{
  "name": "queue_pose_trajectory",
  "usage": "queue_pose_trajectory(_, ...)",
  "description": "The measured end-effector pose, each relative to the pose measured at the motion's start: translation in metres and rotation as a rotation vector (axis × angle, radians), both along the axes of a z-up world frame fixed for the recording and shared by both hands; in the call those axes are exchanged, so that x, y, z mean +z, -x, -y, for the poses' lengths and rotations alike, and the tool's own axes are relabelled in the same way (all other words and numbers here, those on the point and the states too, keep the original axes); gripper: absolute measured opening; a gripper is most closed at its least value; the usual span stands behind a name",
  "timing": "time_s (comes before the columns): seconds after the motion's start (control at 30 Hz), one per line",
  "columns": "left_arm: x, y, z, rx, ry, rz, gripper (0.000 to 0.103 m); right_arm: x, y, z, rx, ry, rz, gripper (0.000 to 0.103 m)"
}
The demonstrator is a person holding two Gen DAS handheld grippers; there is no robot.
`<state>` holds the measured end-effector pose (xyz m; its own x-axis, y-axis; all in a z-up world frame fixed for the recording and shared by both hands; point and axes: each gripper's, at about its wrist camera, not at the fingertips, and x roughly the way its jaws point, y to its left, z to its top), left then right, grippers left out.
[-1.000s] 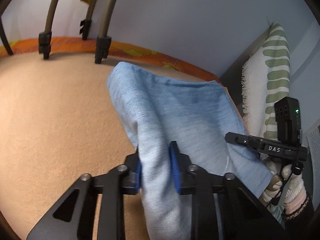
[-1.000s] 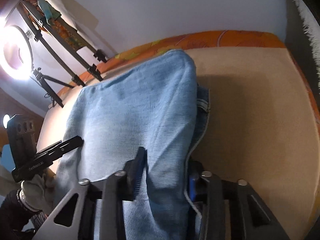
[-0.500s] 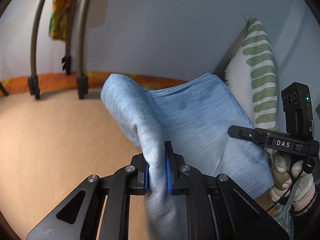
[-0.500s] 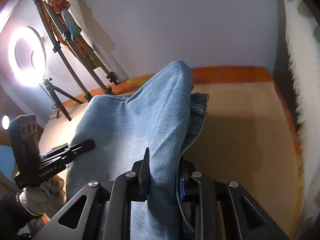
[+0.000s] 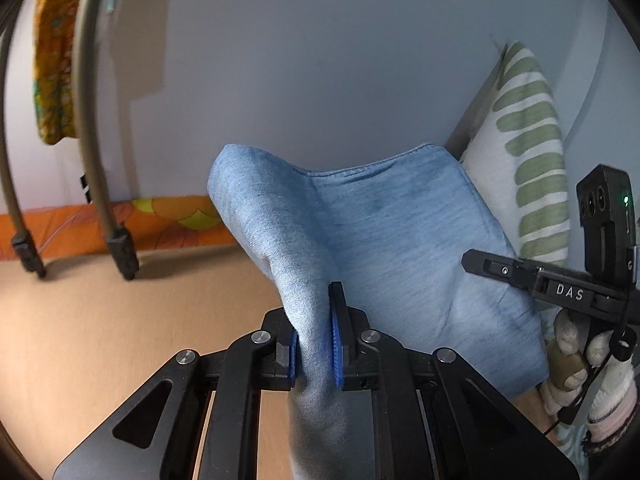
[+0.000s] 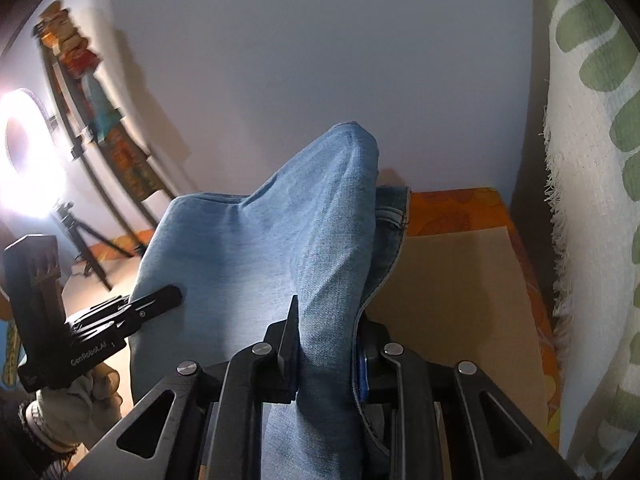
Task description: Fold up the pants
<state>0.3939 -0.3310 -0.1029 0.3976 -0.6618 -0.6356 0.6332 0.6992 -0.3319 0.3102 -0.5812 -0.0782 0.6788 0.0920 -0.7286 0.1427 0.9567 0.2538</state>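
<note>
Ring light (image 6: 24, 152) only in right view; both claws (image 5: 314, 340) (image 6: 328, 354) clamp lifted pants (image 5: 400, 248).

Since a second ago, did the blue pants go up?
Yes. The pants rose: their top edge now stands well above the orange bed border, against the wall.

soft matt denim pants (image 5: 400, 248), matt black plastic tongs (image 5: 316, 340), fuzzy tan blanket (image 5: 120, 320).
</note>
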Motion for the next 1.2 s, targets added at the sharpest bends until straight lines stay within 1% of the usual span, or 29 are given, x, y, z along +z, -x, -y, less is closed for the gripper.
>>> queue_pose_trajectory(0.1,-0.009,-0.008,0.007,-0.003,-0.028,-0.004,0.011,-0.006,-0.015,0.003,-0.014,0.017,-0.016,0.02)
queue_pose_trajectory(0.23,-0.022,-0.019,0.013,0.011,-0.061,-0.036,0.013,-0.019,-0.029,0.005,-0.026,0.033,-0.044,0.02)
queue_pose_trajectory(0.27,-0.025,-0.02,0.013,0.016,-0.08,-0.04,0.016,-0.023,-0.031,0.004,-0.025,0.046,-0.052,0.021)
queue_pose_trajectory(0.33,-0.027,-0.022,0.012,0.021,-0.094,-0.042,0.018,-0.028,-0.033,0.003,-0.035,0.088,-0.073,0.029)
queue_pose_trajectory(0.37,-0.027,-0.024,0.011,0.025,-0.097,-0.045,0.022,-0.029,-0.033,0.003,-0.05,0.122,-0.079,0.032)
queue_pose_trajectory(0.4,-0.027,-0.025,0.007,0.037,-0.103,-0.051,0.032,-0.028,-0.033,0.004,-0.064,0.147,-0.083,0.04)
queue_pose_trajectory(0.43,-0.025,-0.025,0.003,0.052,-0.106,-0.051,0.04,-0.028,-0.033,0.005,-0.079,0.168,-0.085,0.043)
queue_pose_trajectory(0.47,-0.022,-0.024,0.0,0.061,-0.102,-0.041,0.051,-0.026,-0.031,0.006,-0.087,0.18,-0.082,0.043)
queue_pose_trajectory(0.57,-0.015,-0.02,-0.009,0.068,-0.105,-0.025,0.051,-0.018,-0.023,0.006,-0.112,0.228,-0.08,0.044)
queue_pose_trajectory(0.63,-0.01,-0.016,-0.018,0.063,-0.098,-0.029,0.051,-0.015,-0.02,0.008,-0.116,0.232,-0.074,0.045)
queue_pose_trajectory(0.8,0.008,0.004,-0.036,0.048,-0.103,0.001,0.051,0.005,-0.001,-0.003,-0.132,0.219,-0.034,0.045)
queue_pose_trajectory(1.0,0.038,0.027,-0.068,0.04,-0.078,0.041,0.051,0.029,0.028,-0.035,-0.141,0.213,0.016,0.05)
queue_pose_trajectory(1.07,0.048,0.039,-0.078,0.035,-0.071,0.062,0.051,0.036,0.04,-0.048,-0.151,0.199,0.034,0.053)
queue_pose_trajectory(1.13,0.058,0.051,-0.088,0.025,-0.06,0.071,0.051,0.045,0.055,-0.064,-0.167,0.218,0.054,0.058)
queue_pose_trajectory(1.2,0.065,0.063,-0.096,0.015,-0.053,0.083,0.057,0.052,0.068,-0.085,-0.166,0.244,0.067,0.062)
